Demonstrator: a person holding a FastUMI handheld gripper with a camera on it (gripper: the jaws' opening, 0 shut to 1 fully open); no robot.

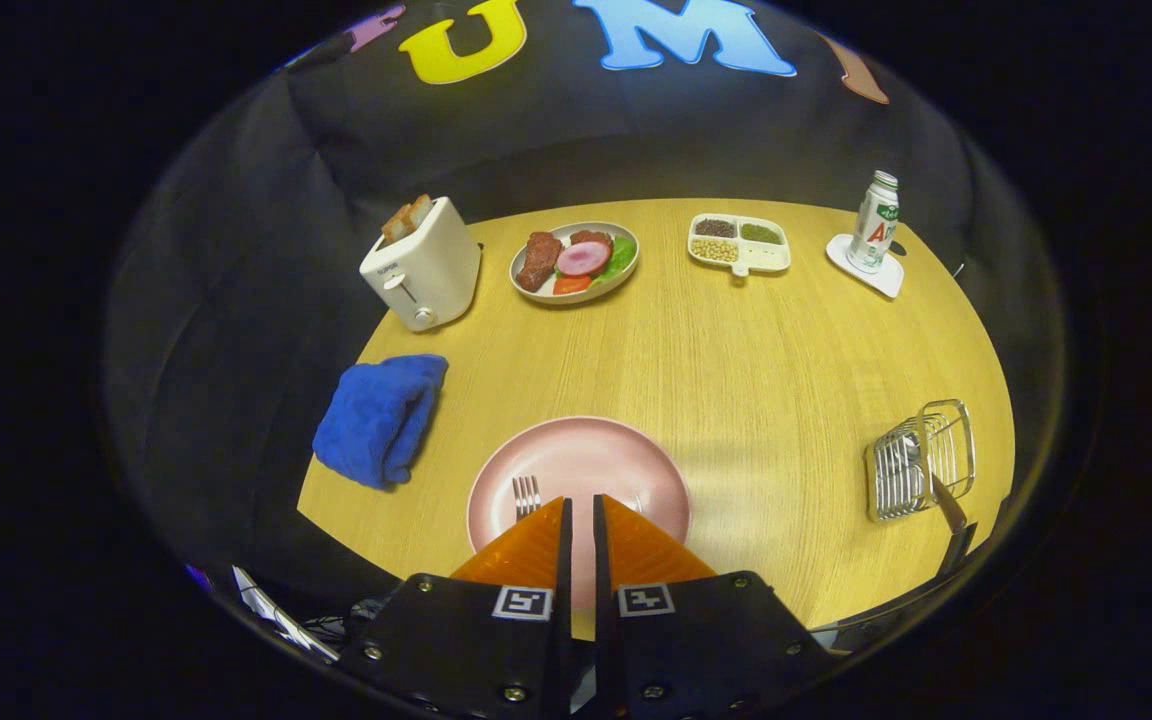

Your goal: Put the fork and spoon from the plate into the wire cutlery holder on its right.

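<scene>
Hand-held gripper (pixel 581 510) nearly closed, holding nothing; fork (pixel 526 493) on plate (pixel 576 450), tines just left of fingertips, pointing away

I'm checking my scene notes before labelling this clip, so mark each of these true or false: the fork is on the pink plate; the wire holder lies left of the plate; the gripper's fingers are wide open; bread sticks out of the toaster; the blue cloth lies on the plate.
1. The fork is on the pink plate. True.
2. The wire holder lies left of the plate. False: it stands to the plate's right.
3. The gripper has its fingers wide open. False: they are nearly together, over the plate.
4. Bread sticks out of the toaster. True.
5. The blue cloth lies on the plate. False: it lies on the table beside it.
</scene>
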